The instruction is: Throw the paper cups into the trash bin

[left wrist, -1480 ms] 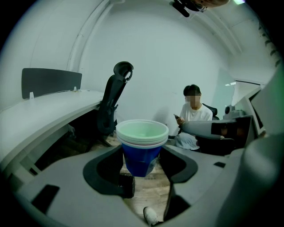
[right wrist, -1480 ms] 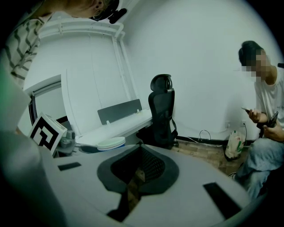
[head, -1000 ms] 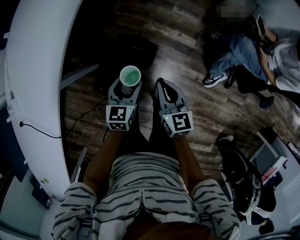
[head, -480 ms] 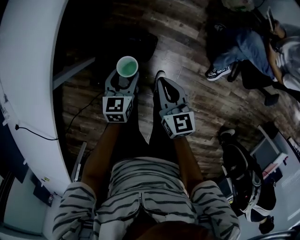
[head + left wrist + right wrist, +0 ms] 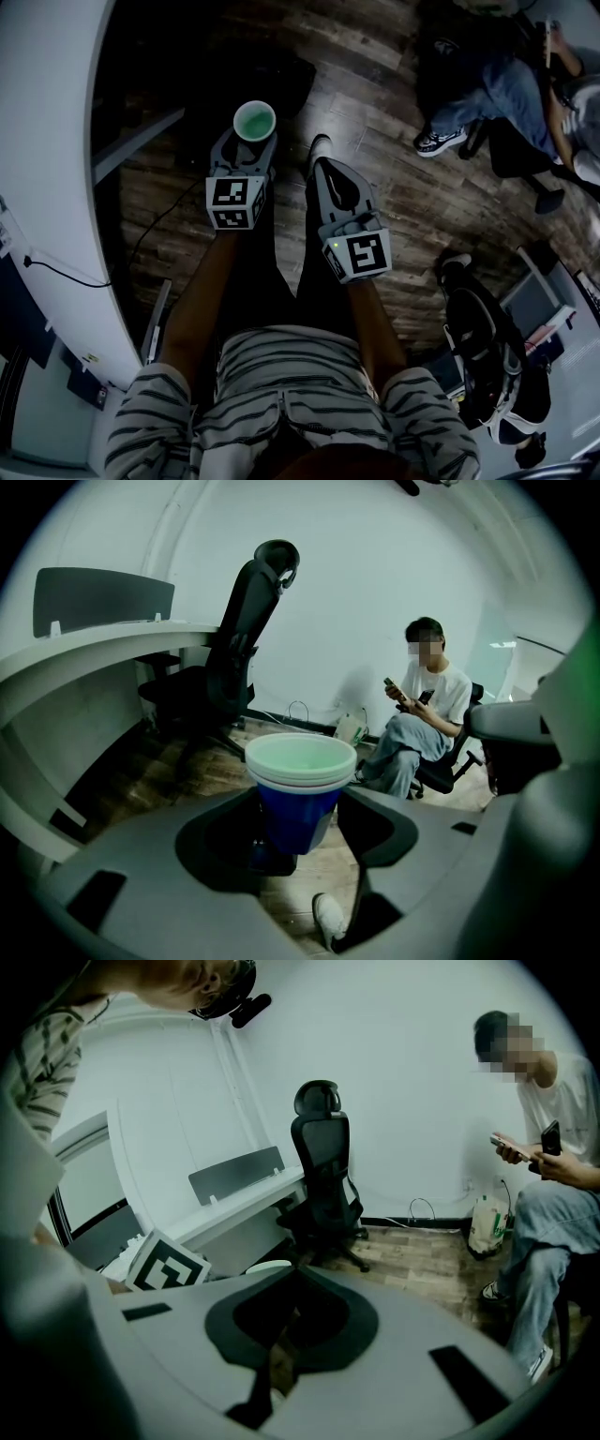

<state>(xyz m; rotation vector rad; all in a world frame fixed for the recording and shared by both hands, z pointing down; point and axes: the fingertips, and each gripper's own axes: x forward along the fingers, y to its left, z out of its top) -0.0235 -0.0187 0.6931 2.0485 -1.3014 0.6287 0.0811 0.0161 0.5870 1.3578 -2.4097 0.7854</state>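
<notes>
A stack of blue paper cups (image 5: 298, 794) with a pale green inside stands upright between the jaws of my left gripper (image 5: 251, 141), which is shut on it. From the head view the cup stack (image 5: 254, 121) shows as a round green mouth above dark wood floor. My right gripper (image 5: 324, 172) is beside it to the right, its jaws closed together with nothing between them. The rim of the cup (image 5: 267, 1267) peeks over the right gripper's body in the right gripper view. No trash bin shows in any view.
A curved white desk (image 5: 47, 141) runs along the left. A black office chair (image 5: 225, 658) stands ahead by the desk. A seated person (image 5: 419, 719) with a phone is at the right, on a chair. A dark backpack (image 5: 483, 361) lies on the floor at my right.
Both grippers have moved forward and slightly up in the head view, the left one carrying the cups with it. The seated person has shifted toward the upper right of the view.
</notes>
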